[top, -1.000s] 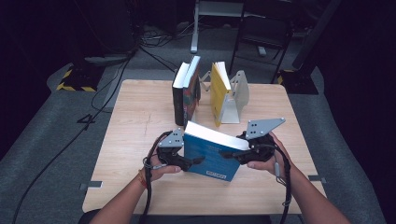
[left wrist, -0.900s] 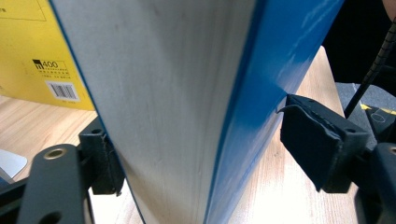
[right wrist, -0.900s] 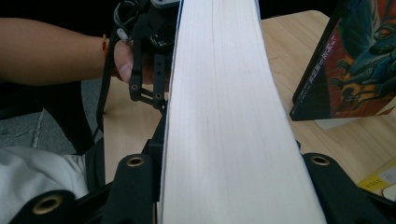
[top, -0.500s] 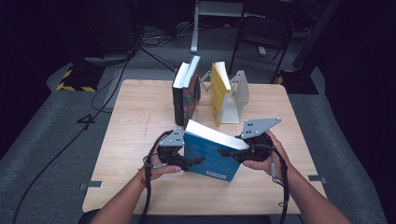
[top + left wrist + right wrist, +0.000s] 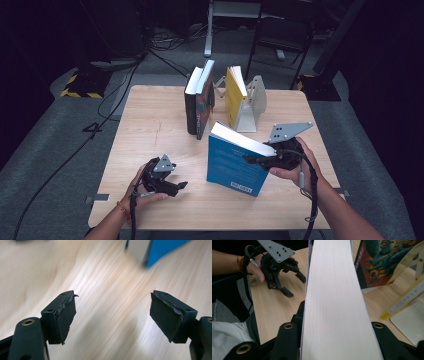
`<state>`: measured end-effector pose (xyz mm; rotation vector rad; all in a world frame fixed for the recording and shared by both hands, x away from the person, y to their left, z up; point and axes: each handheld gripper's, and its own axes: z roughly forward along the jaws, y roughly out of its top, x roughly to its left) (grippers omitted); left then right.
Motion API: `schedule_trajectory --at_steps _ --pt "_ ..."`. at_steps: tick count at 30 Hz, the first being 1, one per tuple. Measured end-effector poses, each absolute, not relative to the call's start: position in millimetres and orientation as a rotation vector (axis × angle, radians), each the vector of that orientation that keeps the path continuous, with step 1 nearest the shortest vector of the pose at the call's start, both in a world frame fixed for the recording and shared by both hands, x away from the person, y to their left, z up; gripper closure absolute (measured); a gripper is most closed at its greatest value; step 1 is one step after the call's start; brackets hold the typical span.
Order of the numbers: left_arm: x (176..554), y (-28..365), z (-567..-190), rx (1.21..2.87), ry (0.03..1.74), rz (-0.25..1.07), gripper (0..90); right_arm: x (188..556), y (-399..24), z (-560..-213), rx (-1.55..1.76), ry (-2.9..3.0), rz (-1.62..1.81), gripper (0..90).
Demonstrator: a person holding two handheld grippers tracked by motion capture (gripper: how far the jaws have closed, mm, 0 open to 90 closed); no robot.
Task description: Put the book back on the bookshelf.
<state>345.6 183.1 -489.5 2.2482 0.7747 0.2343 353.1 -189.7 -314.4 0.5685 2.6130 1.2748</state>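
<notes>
right gripper [image 5: 261, 159] clamps the blue book [image 5: 235, 165] upright near the table's [image 5: 150, 125] front right edge, evidently to carry it alone, while left gripper [image 5: 176, 186], jaws apart and empty, sits clear at front left.

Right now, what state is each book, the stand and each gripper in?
Blue paperback book: upright on the table, tilted, clamped at its page edge.
Right gripper: shut on the blue book.
Left gripper: open, holding nothing, apart from the book.
Dark hardcover books: standing upright, leaning together.
Yellow book: upright, leaning on the stand.
Grey metal bookend stand: upright.
Light wooden table: bearing all of it.
</notes>
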Motion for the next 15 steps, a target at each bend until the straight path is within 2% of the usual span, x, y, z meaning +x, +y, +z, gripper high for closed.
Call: schedule_trajectory --at_steps 5,15 --pt "344.7 184.9 -499.2 2.262 0.813 0.194 18.9 353.8 -202.4 -309.2 0.625 2.586 1.248 61.3" --pt "344.5 181.8 -504.3 2.276 0.758 0.276 15.1 357.7 -238.6 -302.1 0.741 2.506 1.19 61.3"
